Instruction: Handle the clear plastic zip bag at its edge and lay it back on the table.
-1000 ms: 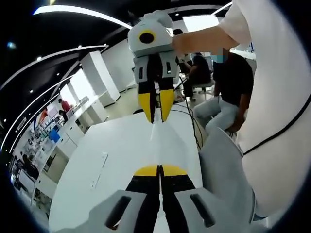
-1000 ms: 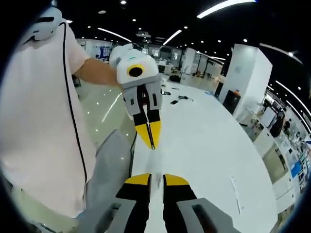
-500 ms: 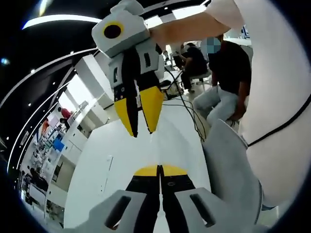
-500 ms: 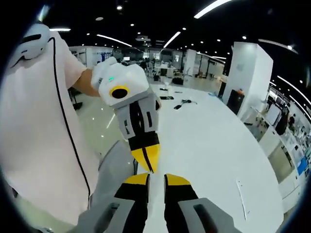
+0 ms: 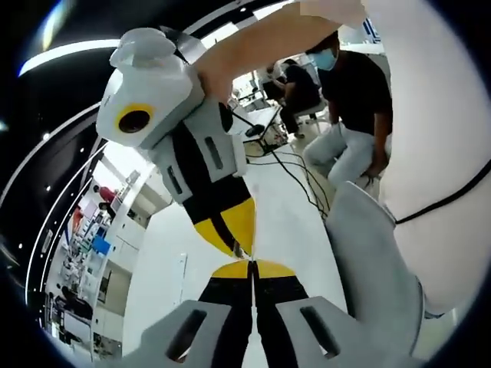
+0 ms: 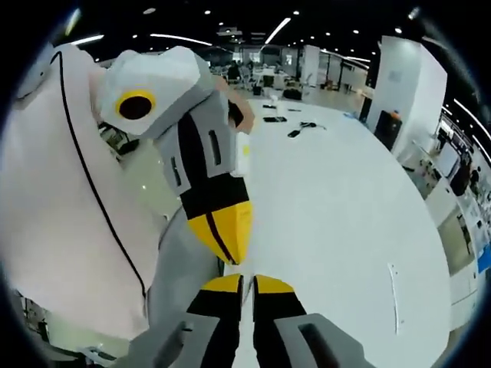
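Yellow tips of the left claw (image 5: 252, 270) rise from the bottom of the left gripper view, pressed together with only a hairline seam between them. The right claw (image 5: 239, 247) comes down from the upper left of that view, tilted, its grey and white body held by a hand at the end of a bare forearm (image 5: 261, 42) reaching in from the top right. Its yellow tips are drawn narrow, a dark line between them, and they meet the left claw almost tip to tip.

The right gripper view shows the same meeting from the other side. The right claw's own jaws stand at the bottom with a thin slit between them. The left claw hangs above, slanting down from the upper left, its tips closed just over them.

Both claws sit above the near edge of the white table (image 6: 337, 199). The clear plastic zip bag cannot be made out with certainty. If it is pinched at the point where the tips meet, the pictures do not show it.

The person's white shirt (image 5: 445, 153) fills one side of each view. Black cables (image 5: 291, 165) lie farther along the table, and a seated person in a dark top (image 5: 353, 84) is beyond them. A thin pale strip (image 6: 393, 295) lies flat on the table, well apart from the claws.
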`<action>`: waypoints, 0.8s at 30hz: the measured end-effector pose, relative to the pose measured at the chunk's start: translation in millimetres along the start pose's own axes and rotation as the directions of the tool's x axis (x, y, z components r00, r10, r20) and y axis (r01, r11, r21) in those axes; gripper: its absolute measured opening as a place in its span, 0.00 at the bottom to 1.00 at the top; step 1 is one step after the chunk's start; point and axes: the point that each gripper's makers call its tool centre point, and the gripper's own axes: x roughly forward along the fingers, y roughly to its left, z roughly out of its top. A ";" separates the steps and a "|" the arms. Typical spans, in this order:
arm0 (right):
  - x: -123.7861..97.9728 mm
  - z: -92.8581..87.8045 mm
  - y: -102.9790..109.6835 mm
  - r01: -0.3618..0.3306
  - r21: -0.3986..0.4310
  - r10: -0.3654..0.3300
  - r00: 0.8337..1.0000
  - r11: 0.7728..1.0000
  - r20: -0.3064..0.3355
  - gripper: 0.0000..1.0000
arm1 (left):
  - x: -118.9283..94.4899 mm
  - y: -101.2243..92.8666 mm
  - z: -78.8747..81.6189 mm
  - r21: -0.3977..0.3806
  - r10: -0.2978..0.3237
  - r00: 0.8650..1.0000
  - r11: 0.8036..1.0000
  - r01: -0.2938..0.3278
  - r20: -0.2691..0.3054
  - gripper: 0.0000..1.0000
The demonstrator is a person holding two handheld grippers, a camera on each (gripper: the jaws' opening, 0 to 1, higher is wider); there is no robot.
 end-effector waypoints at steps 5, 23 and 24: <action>3.7 -2.5 2.4 -0.018 0.022 0.018 1.000 1.000 -0.012 0.00 | -0.1 -2.9 0.7 0.011 -0.005 1.000 1.000 0.005 -0.002 0.00; 3.9 -15.4 -22.1 0.120 0.044 -0.117 0.991 0.992 -0.064 0.00 | 3.4 -29.7 12.0 -0.049 -0.100 0.994 0.994 0.101 0.033 0.00; 3.5 -16.9 -24.6 0.134 0.053 -0.130 0.989 0.990 -0.070 0.00 | 3.9 -31.6 12.9 -0.050 -0.104 0.994 0.993 0.106 0.035 0.00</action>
